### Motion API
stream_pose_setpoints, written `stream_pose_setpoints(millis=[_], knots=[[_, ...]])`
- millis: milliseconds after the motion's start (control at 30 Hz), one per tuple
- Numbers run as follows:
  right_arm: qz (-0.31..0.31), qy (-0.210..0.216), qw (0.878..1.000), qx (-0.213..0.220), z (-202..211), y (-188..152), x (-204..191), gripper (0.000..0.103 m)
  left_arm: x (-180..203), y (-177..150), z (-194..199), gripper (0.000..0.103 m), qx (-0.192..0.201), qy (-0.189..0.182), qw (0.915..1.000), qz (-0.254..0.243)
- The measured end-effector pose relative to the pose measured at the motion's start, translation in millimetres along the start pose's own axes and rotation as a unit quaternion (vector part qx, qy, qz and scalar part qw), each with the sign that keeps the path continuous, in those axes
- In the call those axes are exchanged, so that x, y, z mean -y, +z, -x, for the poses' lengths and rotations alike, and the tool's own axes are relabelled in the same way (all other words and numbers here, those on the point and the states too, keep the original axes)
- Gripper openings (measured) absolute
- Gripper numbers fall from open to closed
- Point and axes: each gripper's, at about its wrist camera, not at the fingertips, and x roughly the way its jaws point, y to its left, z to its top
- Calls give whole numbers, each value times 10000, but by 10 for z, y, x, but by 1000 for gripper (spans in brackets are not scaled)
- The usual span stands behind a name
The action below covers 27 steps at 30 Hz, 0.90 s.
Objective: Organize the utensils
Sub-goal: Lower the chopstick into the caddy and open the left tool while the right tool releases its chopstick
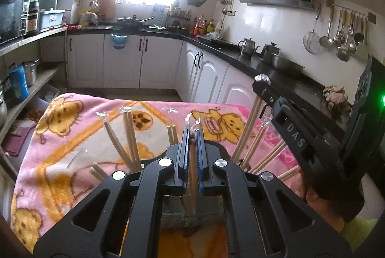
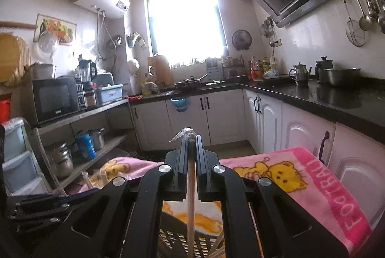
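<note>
Several wooden chopsticks in clear wrappers (image 1: 127, 137) stand upright in a black holder (image 1: 216, 145) on the pink cartoon blanket (image 1: 72, 128). My left gripper (image 1: 192, 135) is shut on one wrapped chopstick (image 1: 192, 173) that runs down between its jaws. My right gripper (image 2: 191, 140) is shut on another wrapped chopstick (image 2: 191, 198), held upright above a black slotted basket (image 2: 178, 241). The right gripper also shows in the left wrist view (image 1: 262, 82), raised at the right with its chopstick (image 1: 250, 123) hanging down toward the holder.
The blanket (image 2: 312, 176) covers a table in a kitchen. White cabinets (image 1: 211, 75) and a dark counter (image 2: 336, 99) with kettles and a pot run along the right. Shelves with a microwave (image 2: 57, 97) stand at the left.
</note>
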Motion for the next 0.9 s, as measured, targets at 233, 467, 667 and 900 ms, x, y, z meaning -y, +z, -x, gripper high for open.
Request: stream_pose_setpoints(millis=[233,467,667,900], knots=[[41,-30,9992,-385,-74,-137,-14,7,-18,-32,-11,1,-97,73,9999,16],[98,60,9966,-817,-24,-162,-10,14,-17,-64,-22,1,-200,93,9997,41],[143,83,9944,-1043,79,-185,31,30,-20,-113,-24,1,-313,127,9994,71],[155,83,9937,-1111,234,-162,94,38,-41,-173,50,18,-409,206,9989,76]])
